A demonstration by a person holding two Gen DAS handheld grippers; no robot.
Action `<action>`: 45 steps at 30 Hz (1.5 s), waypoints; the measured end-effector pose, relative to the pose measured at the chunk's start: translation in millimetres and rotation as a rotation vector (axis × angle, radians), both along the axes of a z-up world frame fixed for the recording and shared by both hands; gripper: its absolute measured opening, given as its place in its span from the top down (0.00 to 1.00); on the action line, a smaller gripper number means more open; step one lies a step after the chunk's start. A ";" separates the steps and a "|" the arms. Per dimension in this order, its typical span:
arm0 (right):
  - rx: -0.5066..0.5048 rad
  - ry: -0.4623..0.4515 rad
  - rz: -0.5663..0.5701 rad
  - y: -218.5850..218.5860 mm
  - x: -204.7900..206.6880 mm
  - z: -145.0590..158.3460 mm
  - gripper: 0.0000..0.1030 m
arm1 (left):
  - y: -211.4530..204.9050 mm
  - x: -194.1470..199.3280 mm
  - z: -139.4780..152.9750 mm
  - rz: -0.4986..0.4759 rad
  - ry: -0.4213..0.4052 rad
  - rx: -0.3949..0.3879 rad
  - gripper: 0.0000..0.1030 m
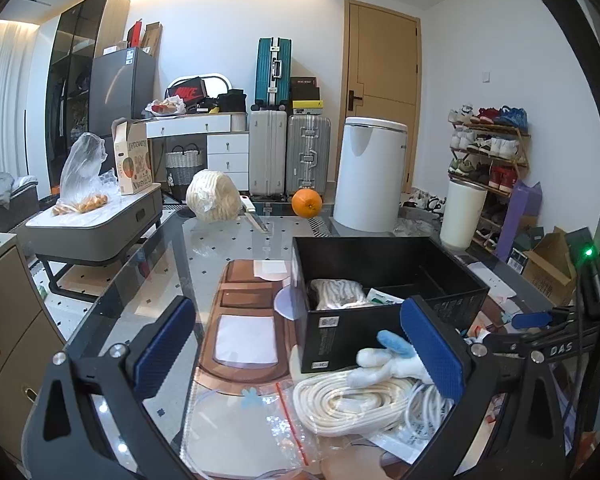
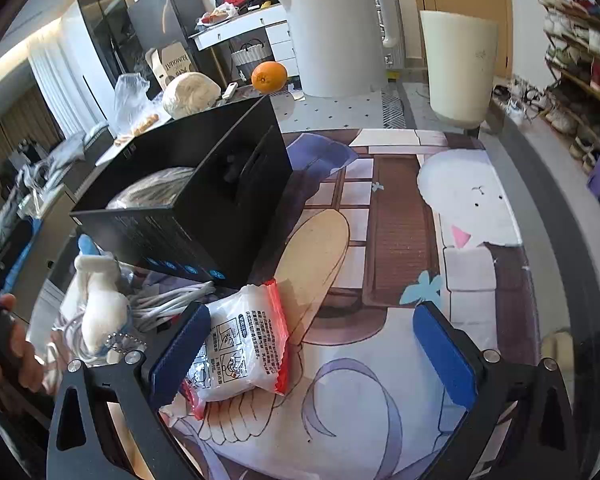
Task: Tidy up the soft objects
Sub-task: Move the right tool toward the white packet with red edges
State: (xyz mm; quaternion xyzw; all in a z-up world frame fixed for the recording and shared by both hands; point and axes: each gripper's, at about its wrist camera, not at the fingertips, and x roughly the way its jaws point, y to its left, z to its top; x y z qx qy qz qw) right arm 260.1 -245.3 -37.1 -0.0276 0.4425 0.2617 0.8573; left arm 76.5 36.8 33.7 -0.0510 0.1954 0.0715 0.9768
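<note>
A black box stands on the printed mat, with a bagged rope bundle and a packet inside. My left gripper hangs open over a coil of cream rope, a white cable and a white-and-blue plush toy in front of the box. My right gripper is open low over the mat; a red-edged white packet lies against its left finger. The plush toy and the cable lie left of that packet.
A white kettle, a white cup, an orange, a large bagged rope ball and a knife stand at the glass table's far end. An empty zip bag lies near the left gripper. A hand shows at left.
</note>
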 end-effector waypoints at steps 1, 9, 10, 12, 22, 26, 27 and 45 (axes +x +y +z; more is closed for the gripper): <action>-0.013 -0.003 0.000 2.4 -1.0 -0.2 0.01 | -1.3 0.9 0.2 -0.002 0.001 -0.005 0.00; -0.016 -0.007 0.001 5.6 -3.4 -0.7 0.01 | -7.9 1.7 -0.8 0.059 0.018 0.033 0.00; -0.012 -0.005 0.001 5.5 -3.2 -0.5 0.01 | -7.6 3.0 -1.5 0.080 0.027 0.034 0.00; -0.009 -0.005 0.001 6.0 -4.3 -1.0 0.01 | -4.7 5.9 -2.4 0.122 0.034 0.007 0.00; -0.018 -0.007 0.002 4.3 -3.4 -0.9 0.01 | 12.8 -2.7 0.3 0.168 0.028 -0.192 0.00; -0.018 -0.006 0.001 4.1 -3.1 -1.1 0.01 | 0.0 -5.6 6.3 0.180 0.003 -0.177 0.00; -0.017 -0.006 0.002 4.4 -3.3 -1.1 0.01 | 0.6 -6.4 5.9 0.168 0.008 -0.189 0.00; -0.016 -0.005 0.001 4.1 -3.4 -1.1 0.01 | 14.7 -16.3 0.9 0.046 -0.067 -0.285 0.00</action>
